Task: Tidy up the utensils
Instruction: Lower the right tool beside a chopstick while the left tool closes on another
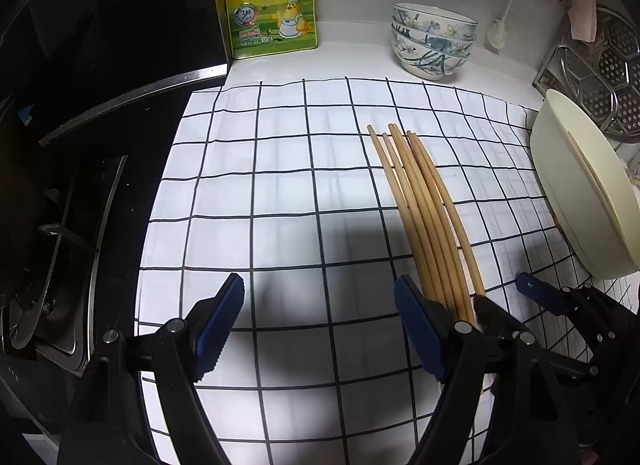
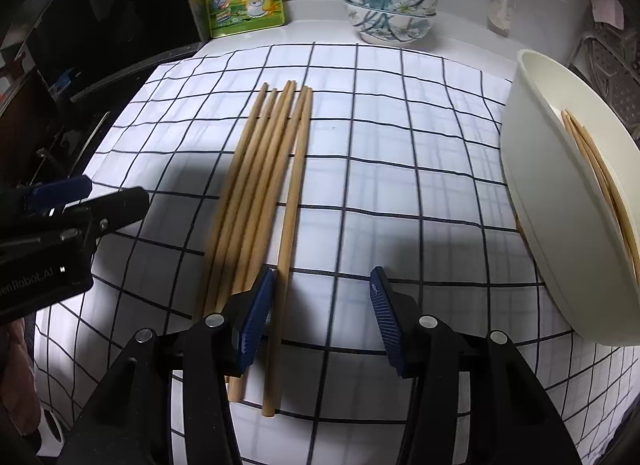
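Several wooden chopsticks (image 2: 260, 193) lie side by side on a white grid-patterned cloth (image 2: 400, 185); they also show in the left wrist view (image 1: 424, 217). A cream tub (image 2: 560, 201) lies tilted on its side at the right with more chopsticks (image 2: 600, 177) inside; it also shows in the left wrist view (image 1: 580, 185). My right gripper (image 2: 322, 321) is open, its left finger beside the rightmost chopstick's near end. My left gripper (image 1: 320, 329) is open and empty, left of the chopsticks.
A stack of flower-patterned bowls (image 1: 434, 39) and a yellow seasoning pouch (image 1: 270, 5) stand at the back. A black gas stove (image 1: 60, 205) lies at the left. A metal steamer rack (image 1: 608, 73) stands at the far right.
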`<state>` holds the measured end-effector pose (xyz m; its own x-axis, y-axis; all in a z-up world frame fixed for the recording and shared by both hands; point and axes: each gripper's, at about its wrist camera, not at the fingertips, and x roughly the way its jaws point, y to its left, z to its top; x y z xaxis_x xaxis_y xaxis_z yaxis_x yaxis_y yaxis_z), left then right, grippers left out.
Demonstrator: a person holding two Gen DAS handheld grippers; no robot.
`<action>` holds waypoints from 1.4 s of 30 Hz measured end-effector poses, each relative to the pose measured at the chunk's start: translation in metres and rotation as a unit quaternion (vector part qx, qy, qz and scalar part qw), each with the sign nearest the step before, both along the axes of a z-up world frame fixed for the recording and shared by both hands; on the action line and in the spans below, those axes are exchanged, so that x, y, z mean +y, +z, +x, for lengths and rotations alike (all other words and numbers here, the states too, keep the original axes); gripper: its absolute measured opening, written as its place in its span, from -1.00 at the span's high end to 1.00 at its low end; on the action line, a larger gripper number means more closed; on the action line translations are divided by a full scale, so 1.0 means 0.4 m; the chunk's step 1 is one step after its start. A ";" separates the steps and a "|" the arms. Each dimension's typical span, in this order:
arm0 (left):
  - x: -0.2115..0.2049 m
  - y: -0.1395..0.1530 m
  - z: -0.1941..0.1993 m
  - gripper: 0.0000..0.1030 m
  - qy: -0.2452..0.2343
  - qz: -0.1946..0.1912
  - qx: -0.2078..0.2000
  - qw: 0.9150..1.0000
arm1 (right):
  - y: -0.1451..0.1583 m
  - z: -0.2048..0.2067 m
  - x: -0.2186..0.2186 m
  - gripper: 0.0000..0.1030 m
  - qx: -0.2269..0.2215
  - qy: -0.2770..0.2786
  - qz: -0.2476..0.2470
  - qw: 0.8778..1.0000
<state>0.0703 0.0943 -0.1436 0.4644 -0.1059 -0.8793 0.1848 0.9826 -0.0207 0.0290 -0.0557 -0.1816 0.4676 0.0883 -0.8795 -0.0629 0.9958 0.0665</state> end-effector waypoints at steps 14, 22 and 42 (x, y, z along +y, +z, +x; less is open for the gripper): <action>-0.088 -0.057 -0.017 -0.55 -0.025 -0.003 0.022 0.999 | -0.001 -0.014 -0.085 0.06 -0.001 -0.038 0.005 0.999; -0.090 -0.068 -0.019 -0.57 -0.022 0.001 0.024 0.999 | 0.007 -0.014 -0.093 0.06 -0.006 -0.039 0.015 0.999; -0.018 -0.076 -0.009 -0.57 0.012 0.028 0.028 0.999 | 0.009 0.011 -0.087 0.06 -0.006 -0.029 0.014 0.999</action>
<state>0.0666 0.0871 -0.1740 0.4162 -0.0449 -0.9082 0.1622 0.9864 0.0256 0.0334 -0.0904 -0.1779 0.4833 0.0859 -0.8712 -0.0058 0.9955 0.0949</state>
